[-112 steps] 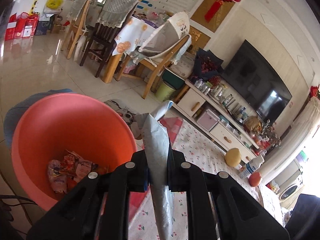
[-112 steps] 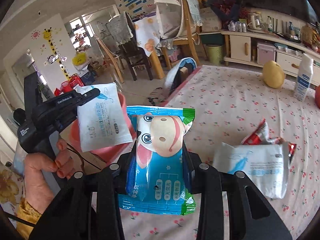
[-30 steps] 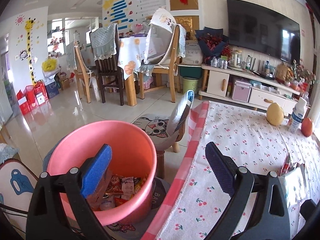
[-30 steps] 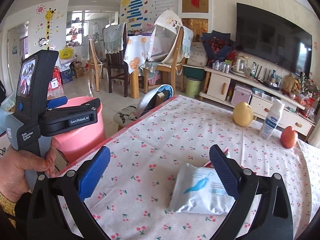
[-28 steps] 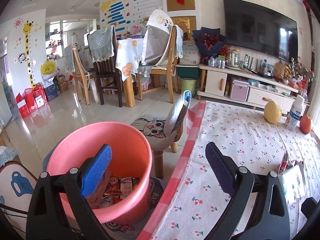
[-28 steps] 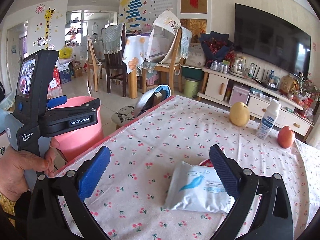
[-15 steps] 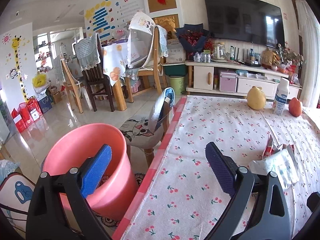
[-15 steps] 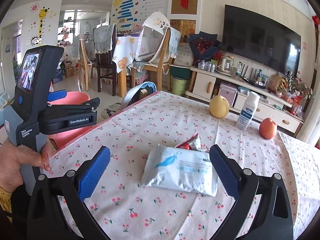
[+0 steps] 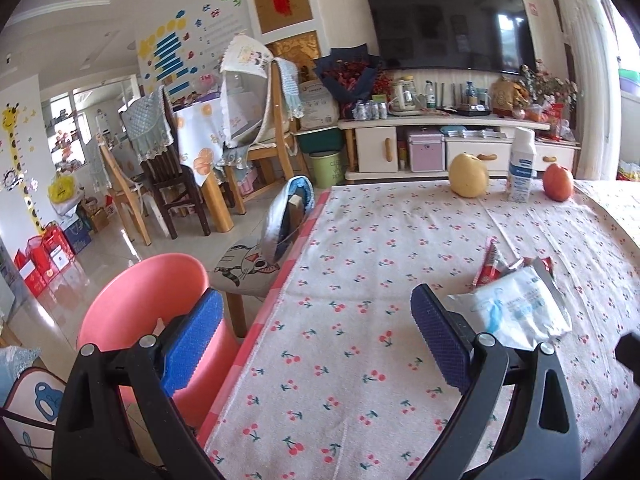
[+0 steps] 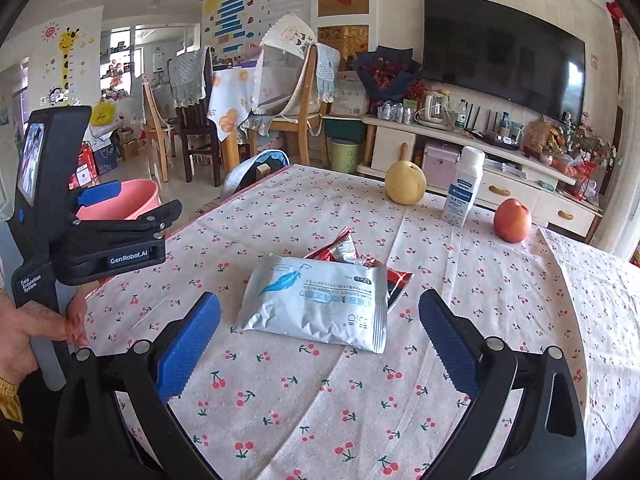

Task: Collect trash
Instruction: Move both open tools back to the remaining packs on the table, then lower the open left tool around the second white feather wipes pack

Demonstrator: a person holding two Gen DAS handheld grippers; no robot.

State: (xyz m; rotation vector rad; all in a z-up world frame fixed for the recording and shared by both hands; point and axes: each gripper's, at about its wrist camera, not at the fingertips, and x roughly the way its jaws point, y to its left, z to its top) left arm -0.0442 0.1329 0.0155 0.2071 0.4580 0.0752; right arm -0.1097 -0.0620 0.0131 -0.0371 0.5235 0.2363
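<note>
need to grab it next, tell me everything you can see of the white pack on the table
The white pack is a soft, crinkled, silvery-white pouch with a blue feather print and small printed text. It lies flat on the cherry-print tablecloth, overlapping a red wrapper behind it. It looks sealed. It sits just ahead of the open right tongs, untouched.

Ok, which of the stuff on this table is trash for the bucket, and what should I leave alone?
For the job:
white packet
red wrapper partly under it
pink bucket beside the table
both tongs, open and empty: left, right

Leave alone:
yellow pear
white bottle
red apple
</note>
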